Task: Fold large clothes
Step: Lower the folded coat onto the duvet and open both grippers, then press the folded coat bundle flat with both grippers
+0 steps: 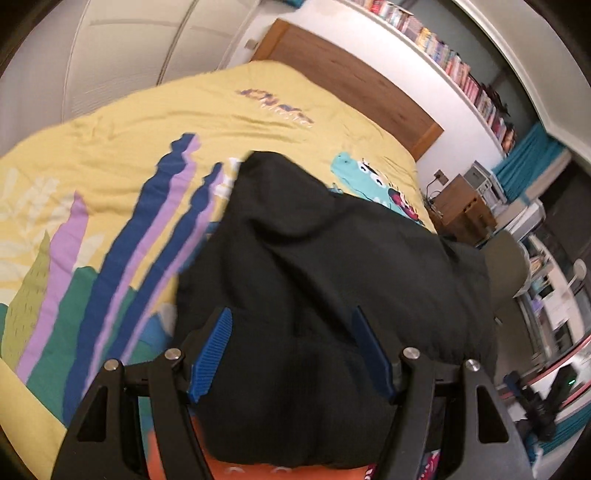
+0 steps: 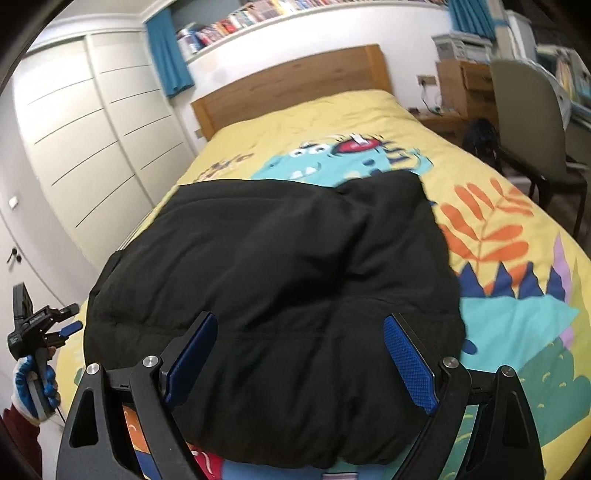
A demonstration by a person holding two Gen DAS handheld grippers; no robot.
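A large black padded garment [image 2: 273, 280] lies in a bulky bundle on the bed's yellow cartoon duvet [image 2: 491, 177]. My right gripper [image 2: 301, 319] hovers over the garment's near edge, open, with nothing pinched between its blue pads [image 2: 410, 365]. My left gripper [image 1: 291, 312] looks down at the same black garment [image 1: 332, 266] from the other side, also open and empty. The right wrist view shows the left gripper [image 2: 77, 316] at the bed's left edge, held by a gloved hand [image 2: 33, 387] and apart from the cloth.
A wooden headboard [image 2: 295, 85] closes the far end of the bed. White wardrobe doors [image 2: 85, 140] stand along the left. A chair [image 2: 532, 122] and a wooden nightstand [image 2: 461, 88] stand on the right. A long shelf of books [image 2: 258, 16] runs above.
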